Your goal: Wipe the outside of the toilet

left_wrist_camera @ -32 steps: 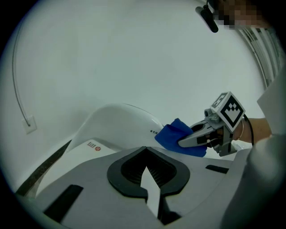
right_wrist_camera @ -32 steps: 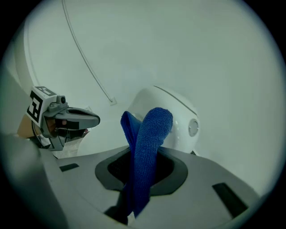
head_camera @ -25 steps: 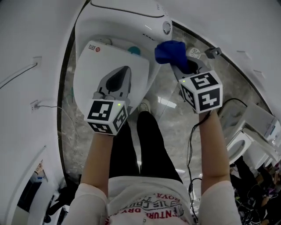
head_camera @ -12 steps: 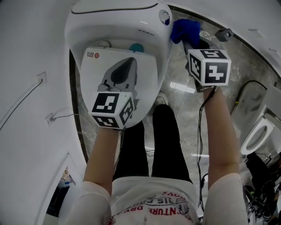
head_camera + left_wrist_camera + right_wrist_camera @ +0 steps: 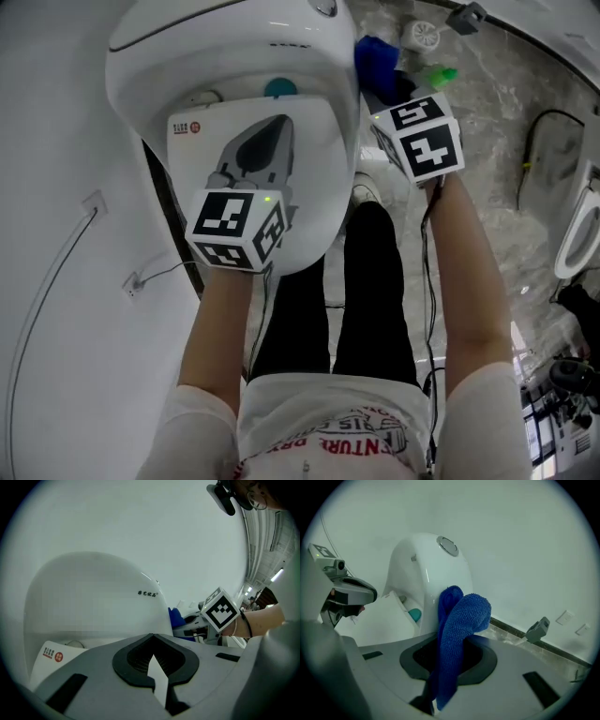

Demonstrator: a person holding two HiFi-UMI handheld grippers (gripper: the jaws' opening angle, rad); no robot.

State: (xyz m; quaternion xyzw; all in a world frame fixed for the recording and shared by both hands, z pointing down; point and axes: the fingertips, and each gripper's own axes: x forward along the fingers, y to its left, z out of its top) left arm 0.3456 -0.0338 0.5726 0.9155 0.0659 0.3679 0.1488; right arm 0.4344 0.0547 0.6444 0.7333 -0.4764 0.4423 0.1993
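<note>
The white toilet [image 5: 234, 56] fills the upper head view, its lid [image 5: 202, 155] down and a round flush button [image 5: 326, 7] on top. My right gripper [image 5: 386, 82] is shut on a blue cloth [image 5: 375, 56], which lies against the right flank of the toilet's rear body. In the right gripper view the cloth [image 5: 459, 620] hangs folded out of the jaws, right gripper [image 5: 450, 646], with the toilet [image 5: 422, 569] just behind it. My left gripper [image 5: 272, 129] hovers over the lid, shut with nothing in it; its own view shows the left gripper [image 5: 153, 641] before the toilet [image 5: 93, 597].
On the marble floor to the right lie a green item [image 5: 436, 75], a round white fitting [image 5: 424, 36] and a black cable [image 5: 539, 131]. A second toilet [image 5: 579, 234] stands at the far right. A wall socket with a cable [image 5: 131, 281] is on the left. The person's legs [image 5: 366, 281] stand before the bowl.
The head view has swung so the toilet sits higher and further left. The right gripper and cloth have shifted from near the flush button to the toilet's right side. The left gripper stays over the lid.
</note>
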